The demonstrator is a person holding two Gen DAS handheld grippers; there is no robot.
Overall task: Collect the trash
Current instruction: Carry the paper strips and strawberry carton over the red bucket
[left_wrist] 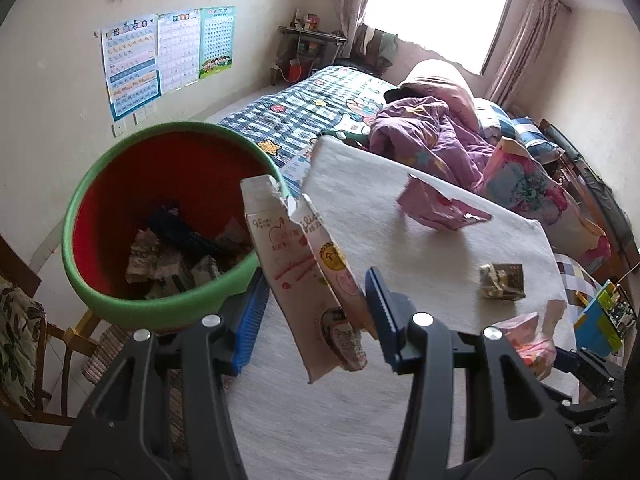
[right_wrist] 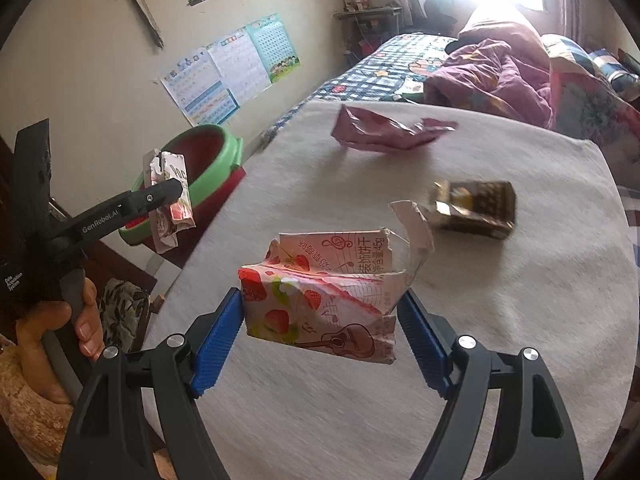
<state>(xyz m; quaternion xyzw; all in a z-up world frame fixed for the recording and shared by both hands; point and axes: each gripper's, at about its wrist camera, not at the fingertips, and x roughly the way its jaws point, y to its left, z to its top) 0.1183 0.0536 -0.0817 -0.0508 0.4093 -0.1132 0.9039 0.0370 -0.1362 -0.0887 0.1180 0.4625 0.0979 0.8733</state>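
My left gripper (left_wrist: 316,300) holds a torn white-and-pink snack box (left_wrist: 308,272) upright beside the rim of a green bin with a red inside (left_wrist: 120,292); the jaws stand wide, the box leaning on the right pad, so the grip is unclear. The bin holds crumpled wrappers. From the right wrist view the left gripper (right_wrist: 172,192) and its box (right_wrist: 170,204) hang in front of the bin (right_wrist: 224,168). My right gripper (right_wrist: 320,320) is shut on a crushed strawberry biscuit box (right_wrist: 320,304) above the white table (right_wrist: 520,320).
A crumpled pink wrapper (right_wrist: 380,128) and a dark brown box (right_wrist: 476,208) lie on the table. A bed with a purple quilt (left_wrist: 424,132) stands behind. A chair (left_wrist: 24,320) stands left of the bin. A colourful toy (left_wrist: 604,316) is at the right.
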